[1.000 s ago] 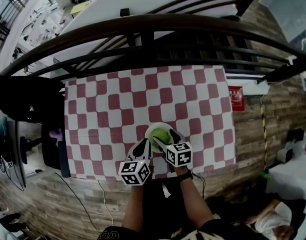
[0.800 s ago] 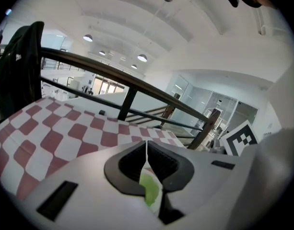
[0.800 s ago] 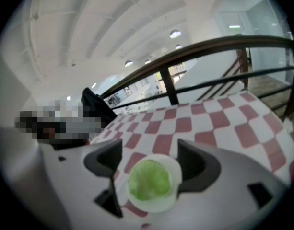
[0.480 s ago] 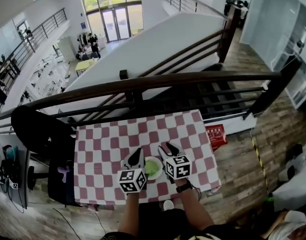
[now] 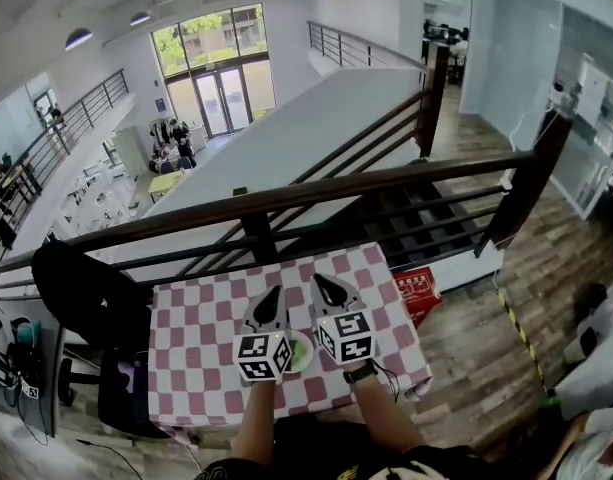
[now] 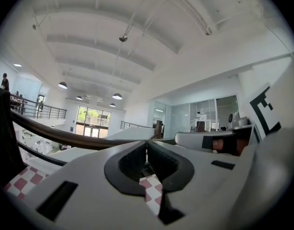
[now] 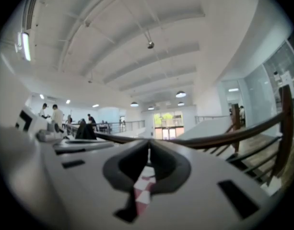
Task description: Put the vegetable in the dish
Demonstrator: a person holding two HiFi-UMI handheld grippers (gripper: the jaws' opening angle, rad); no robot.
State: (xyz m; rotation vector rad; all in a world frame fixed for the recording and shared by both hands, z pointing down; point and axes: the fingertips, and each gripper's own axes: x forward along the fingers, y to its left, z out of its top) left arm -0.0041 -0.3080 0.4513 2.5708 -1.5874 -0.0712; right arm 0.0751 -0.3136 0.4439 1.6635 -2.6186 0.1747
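left tool (image 5: 269,306) and right tool (image 5: 331,290) both closed tight, holding nothing, raised above tabletop (image 5: 191,333) — vegetable (image 5: 297,351) sits in dish (image 5: 307,354) between them, partly hidden. task looks done — nothing left to place.

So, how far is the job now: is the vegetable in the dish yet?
Done, it seems: the green vegetable lies in the white dish on the checkered table. In hand: nothing; the left gripper and the right gripper are both shut, with nothing between their jaws. Left: nothing that I can see, perhaps only to draw the grippers back.
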